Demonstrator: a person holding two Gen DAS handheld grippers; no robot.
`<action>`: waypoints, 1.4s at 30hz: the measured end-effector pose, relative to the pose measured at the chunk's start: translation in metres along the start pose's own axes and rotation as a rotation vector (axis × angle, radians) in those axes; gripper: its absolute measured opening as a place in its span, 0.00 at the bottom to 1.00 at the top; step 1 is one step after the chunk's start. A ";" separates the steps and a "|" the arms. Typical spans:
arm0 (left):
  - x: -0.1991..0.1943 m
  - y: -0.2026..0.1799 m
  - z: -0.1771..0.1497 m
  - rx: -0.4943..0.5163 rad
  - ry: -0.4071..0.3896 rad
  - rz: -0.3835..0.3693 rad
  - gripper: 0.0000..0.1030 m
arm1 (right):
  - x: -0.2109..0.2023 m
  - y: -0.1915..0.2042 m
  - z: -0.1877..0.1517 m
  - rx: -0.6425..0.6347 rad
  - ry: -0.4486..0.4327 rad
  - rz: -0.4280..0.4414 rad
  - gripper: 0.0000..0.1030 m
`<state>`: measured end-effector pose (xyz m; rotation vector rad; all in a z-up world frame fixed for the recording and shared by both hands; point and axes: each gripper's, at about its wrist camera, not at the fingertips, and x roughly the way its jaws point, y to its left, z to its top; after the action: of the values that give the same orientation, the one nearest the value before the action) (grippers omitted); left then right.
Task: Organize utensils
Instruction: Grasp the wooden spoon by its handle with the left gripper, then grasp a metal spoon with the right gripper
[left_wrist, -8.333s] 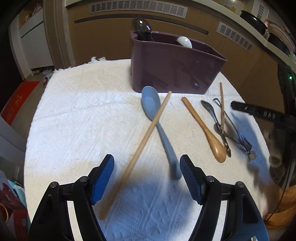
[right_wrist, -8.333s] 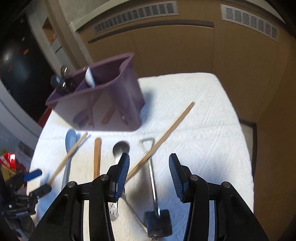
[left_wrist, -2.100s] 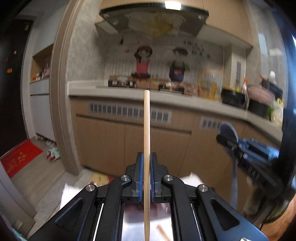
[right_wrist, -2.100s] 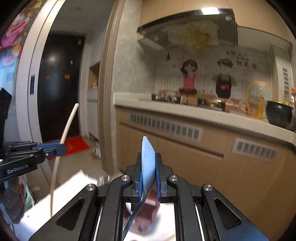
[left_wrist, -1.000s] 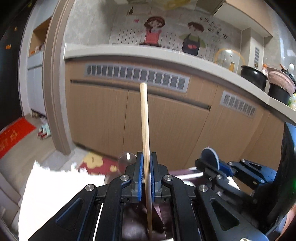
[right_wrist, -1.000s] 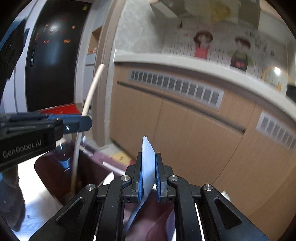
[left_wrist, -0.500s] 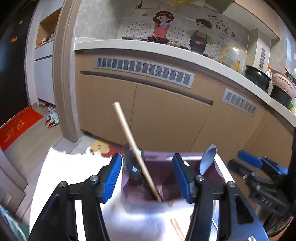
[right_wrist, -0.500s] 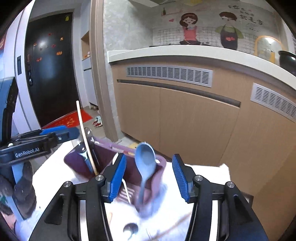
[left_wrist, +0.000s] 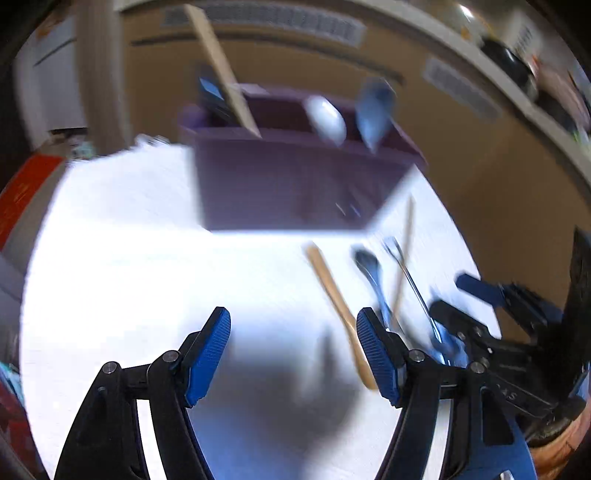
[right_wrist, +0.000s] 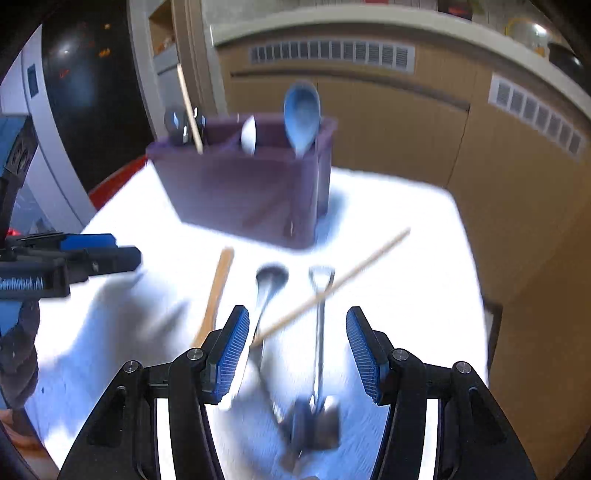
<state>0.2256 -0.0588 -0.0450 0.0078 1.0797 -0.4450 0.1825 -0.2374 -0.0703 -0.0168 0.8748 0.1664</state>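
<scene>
A purple utensil holder (left_wrist: 295, 184) (right_wrist: 251, 192) stands at the back of the white cloth. In it stand a long wooden stick (left_wrist: 221, 70) (right_wrist: 189, 107), a blue spoon (left_wrist: 375, 110) (right_wrist: 301, 114), a white spoon (left_wrist: 327, 120) (right_wrist: 248, 134) and a dark ladle (right_wrist: 177, 125). On the cloth lie a wooden spoon (left_wrist: 340, 310) (right_wrist: 214, 295), a metal spoon (left_wrist: 371, 273) (right_wrist: 267, 288), a thin wooden stick (left_wrist: 402, 254) (right_wrist: 332, 288) and a metal tool (right_wrist: 319, 339). My left gripper (left_wrist: 293, 354) is open and empty. My right gripper (right_wrist: 295, 354) is open, low over the metal utensils.
The white cloth (left_wrist: 129, 258) covers a round table. Wooden kitchen cabinets (right_wrist: 388, 122) stand behind it. A red mat (left_wrist: 18, 195) lies on the floor at the left. The right gripper also shows at the right of the left wrist view (left_wrist: 491, 317).
Both grippers have tilted down from the holder toward the cloth and utensils. The long stick and blue spoon stay in the holder. Both views are motion-blurred.
</scene>
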 end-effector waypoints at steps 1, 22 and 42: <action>0.005 -0.009 -0.003 0.025 0.021 0.002 0.65 | -0.002 -0.003 -0.007 0.017 0.005 -0.002 0.54; 0.028 -0.052 -0.044 0.218 0.064 0.147 0.15 | -0.017 -0.038 -0.038 0.112 -0.006 -0.021 0.54; -0.038 0.048 -0.098 -0.024 0.009 0.072 0.06 | 0.088 0.027 0.050 -0.019 0.149 -0.027 0.42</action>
<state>0.1446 0.0196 -0.0698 0.0274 1.0904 -0.3673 0.2719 -0.1942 -0.1046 -0.0590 1.0216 0.1494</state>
